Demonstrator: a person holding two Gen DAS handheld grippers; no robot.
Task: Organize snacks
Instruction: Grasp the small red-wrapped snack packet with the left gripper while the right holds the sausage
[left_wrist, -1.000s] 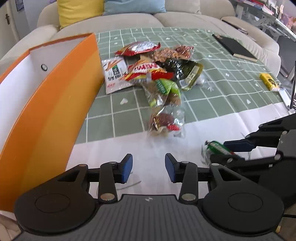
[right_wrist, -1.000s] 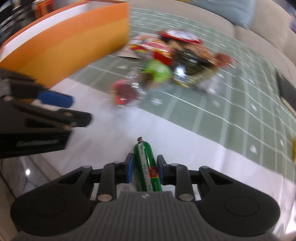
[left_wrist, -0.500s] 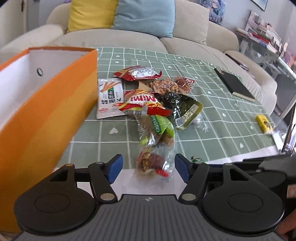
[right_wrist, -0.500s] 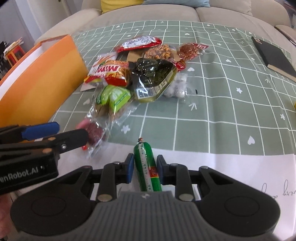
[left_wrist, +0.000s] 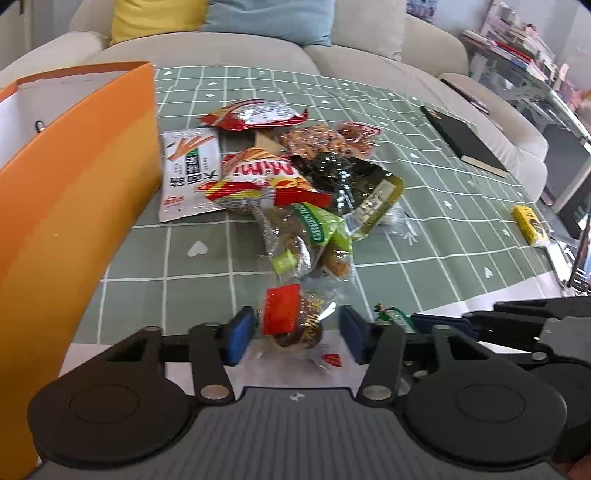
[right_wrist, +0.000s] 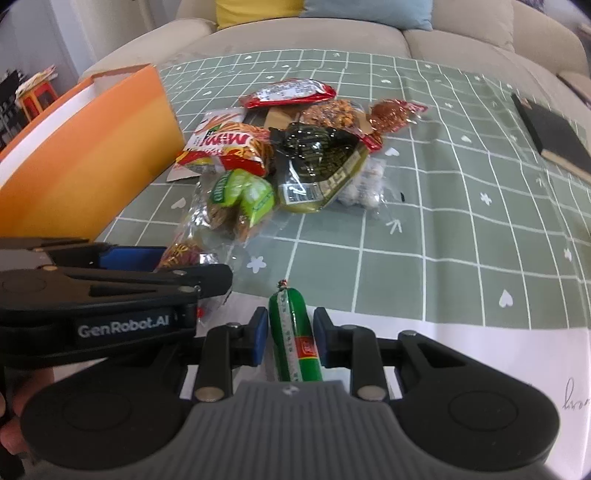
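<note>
A pile of snack packets lies on the green checked tablecloth; it also shows in the right wrist view. My left gripper is open, its fingers either side of a clear packet with a red label at the pile's near end. My right gripper is shut on a green sausage stick, held just right of the left gripper. The open orange box stands at the left; it also appears in the right wrist view.
A black notebook and a small yellow packet lie on the right of the cloth. A beige sofa with yellow and blue cushions is behind the table. White paper covers the near table edge.
My left gripper has moved forward to the pile and opened wider, so the red-labelled packet now sits between its fingers. My right gripper still holds the green sausage stick and has swung beside it.
</note>
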